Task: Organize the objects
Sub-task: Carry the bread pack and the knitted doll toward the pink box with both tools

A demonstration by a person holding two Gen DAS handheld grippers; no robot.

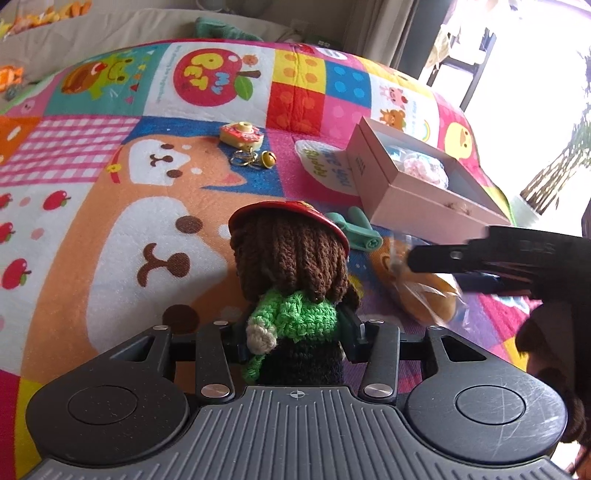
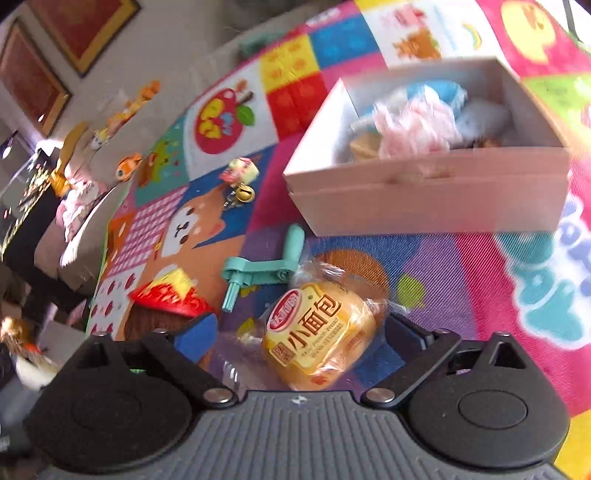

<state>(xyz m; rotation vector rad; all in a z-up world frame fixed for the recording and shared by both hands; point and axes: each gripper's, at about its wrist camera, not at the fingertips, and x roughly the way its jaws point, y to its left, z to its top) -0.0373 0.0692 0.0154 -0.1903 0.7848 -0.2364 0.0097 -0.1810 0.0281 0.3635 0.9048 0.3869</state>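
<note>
While a crocheted doll (image 1: 295, 280) is clamped upright between the jaws of the left gripper (image 1: 301, 339), its brown yarn hair, red hat and green top are turned away from the left wrist camera. The pads are pressed on the doll's dark lower body.

One wrapped bread roll (image 2: 317, 336) is seen lying on the play mat (image 1: 110, 229) between the spread fingers of the right gripper (image 2: 299, 332); the jaws are held wide apart, and no pressure on the wrapper can be made out, though the frame is blurred. From the left wrist view that gripper is seen entering from 3 o'clock, its black finger laid over the roll.

One teal plastic crank (image 2: 258, 273) is found on the mat just past the roll, toward 11 o'clock in the right wrist view, near but apart from it. One pink cardboard box (image 2: 428, 192) stands beyond, at 1 o'clock, with its top open; several soft items in blue, pink and white are bundled inside, too blurred to be counted. The box's near wall is set close to the crank's tip, and only a narrow strip of mat is left between the box and the roll.

One toy camera keychain (image 1: 242, 134) with a small gold bell (image 1: 269, 159) lies farther off at 12 o'clock in the left wrist view, well apart from everything else. Wide open mat is left from 9 to 11 o'clock there. The mat's far edge is bordered by beige bedding (image 1: 110, 33), on which a few orange toys are scattered.
</note>
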